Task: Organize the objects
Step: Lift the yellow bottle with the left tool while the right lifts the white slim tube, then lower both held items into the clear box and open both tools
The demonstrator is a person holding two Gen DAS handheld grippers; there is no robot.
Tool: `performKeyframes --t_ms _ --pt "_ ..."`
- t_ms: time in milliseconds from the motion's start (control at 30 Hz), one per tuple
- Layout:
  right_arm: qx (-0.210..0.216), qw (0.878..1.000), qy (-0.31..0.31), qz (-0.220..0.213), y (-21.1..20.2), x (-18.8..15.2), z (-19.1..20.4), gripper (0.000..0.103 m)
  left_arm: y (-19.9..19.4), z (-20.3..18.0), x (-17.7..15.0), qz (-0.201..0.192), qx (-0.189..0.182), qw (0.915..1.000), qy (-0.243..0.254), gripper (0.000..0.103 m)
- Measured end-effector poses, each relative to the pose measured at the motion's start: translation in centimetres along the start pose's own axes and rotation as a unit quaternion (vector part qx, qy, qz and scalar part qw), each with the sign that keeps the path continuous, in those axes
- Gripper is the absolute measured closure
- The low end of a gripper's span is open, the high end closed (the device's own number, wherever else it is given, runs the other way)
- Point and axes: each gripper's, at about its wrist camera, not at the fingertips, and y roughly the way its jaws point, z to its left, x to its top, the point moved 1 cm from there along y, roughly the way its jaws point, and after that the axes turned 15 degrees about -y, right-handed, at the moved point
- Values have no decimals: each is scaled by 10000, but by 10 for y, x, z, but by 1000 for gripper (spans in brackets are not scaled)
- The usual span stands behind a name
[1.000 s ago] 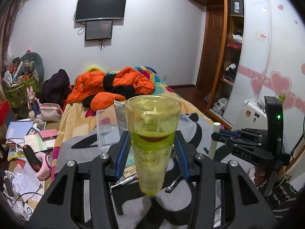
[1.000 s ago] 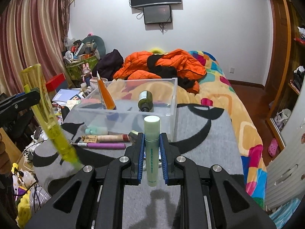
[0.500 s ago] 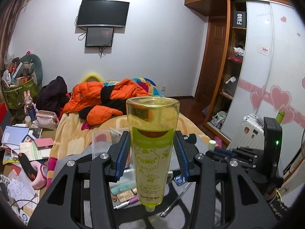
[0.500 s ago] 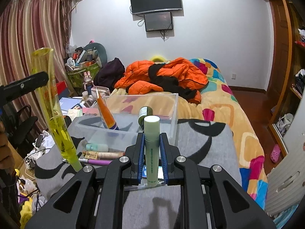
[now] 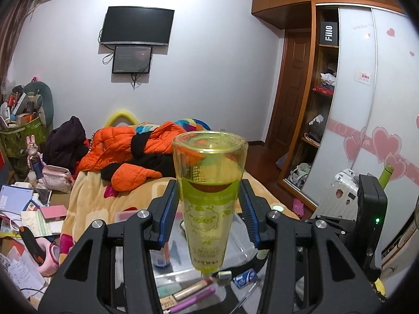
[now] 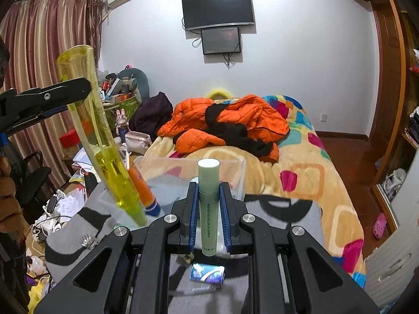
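Note:
My left gripper [image 5: 209,214] is shut on a tall yellow-green tube [image 5: 209,196], held upright above a clear plastic box [image 5: 243,248]. In the right wrist view the same tube [image 6: 104,151] hangs tilted over the box's left end [image 6: 235,164], beside an orange tube [image 6: 144,193] standing inside. My right gripper [image 6: 208,206] is shut on a pale green cylindrical bottle [image 6: 208,196], upright, just in front of the box.
The box sits on a grey and black blanket [image 6: 282,214] on the bed. Loose pens and tubes [image 5: 191,293] and a small blue packet [image 6: 207,273] lie in front of it. An orange jacket [image 6: 235,120] lies behind. A cluttered desk [image 5: 26,217] is at left.
Both grippers have risen and moved forward toward the box. The yellow-green tube now hangs over the box's left end and the green bottle is nearer the box's front wall.

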Motion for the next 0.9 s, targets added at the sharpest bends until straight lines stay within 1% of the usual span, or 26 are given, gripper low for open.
performKeyframes --t_ms 233,367,600,833,900 --pt "47 10000 -14 72 20 5 -4 89 27 -2 7 85 -63 9999 -115 57" --pt "42 9999 -24 147 30 5 -5 89 38 0 5 121 -109 9998 -148 57" --pt "-8 9997 -123 197 41 9 -1 89 66 20 -10 605 16 9976 -334 57" --pt "-52 9992 -284 258 50 13 5 89 70 42 -26 812 186 9955 -450 57" --pt "-75 9990 -335 290 53 14 7 89 67 49 -27 764 169 9956 -515 57"
